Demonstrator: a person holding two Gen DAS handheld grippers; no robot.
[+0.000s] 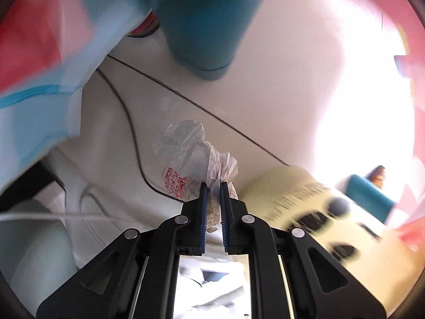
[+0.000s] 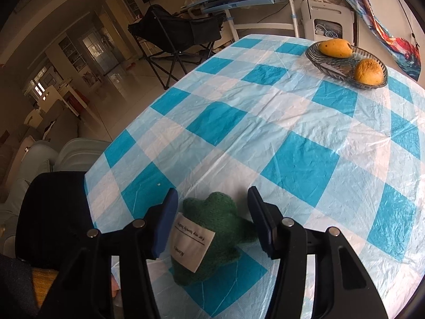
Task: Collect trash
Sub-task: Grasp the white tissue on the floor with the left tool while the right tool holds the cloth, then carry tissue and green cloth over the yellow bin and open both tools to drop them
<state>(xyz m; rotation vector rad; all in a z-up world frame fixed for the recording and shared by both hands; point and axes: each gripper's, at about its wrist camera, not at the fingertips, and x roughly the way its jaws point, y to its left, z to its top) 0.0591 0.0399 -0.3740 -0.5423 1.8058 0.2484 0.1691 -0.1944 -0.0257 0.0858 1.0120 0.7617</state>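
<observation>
In the left wrist view my left gripper [image 1: 212, 186] is shut on a crumpled white wrapper with red print [image 1: 194, 156] and holds it above the pale floor. A teal cylindrical bin [image 1: 209, 21] stands ahead, beyond the wrapper. In the right wrist view my right gripper [image 2: 212, 199] is open above the table, its fingers either side of a green felt toy with a white label [image 2: 212, 236] that lies on the blue-and-white checked tablecloth [image 2: 292, 133]. I cannot tell whether the fingers touch the toy.
A yellow container with dark print [image 1: 305, 212] lies right of the left gripper. Thin cables [image 1: 130, 122] run over the floor. The hanging tablecloth [image 1: 39, 53] is at left. A glass bowl [image 2: 313, 57] with two yellow fruits sits at the table's far right. A folding chair [image 2: 175, 37] stands beyond the table.
</observation>
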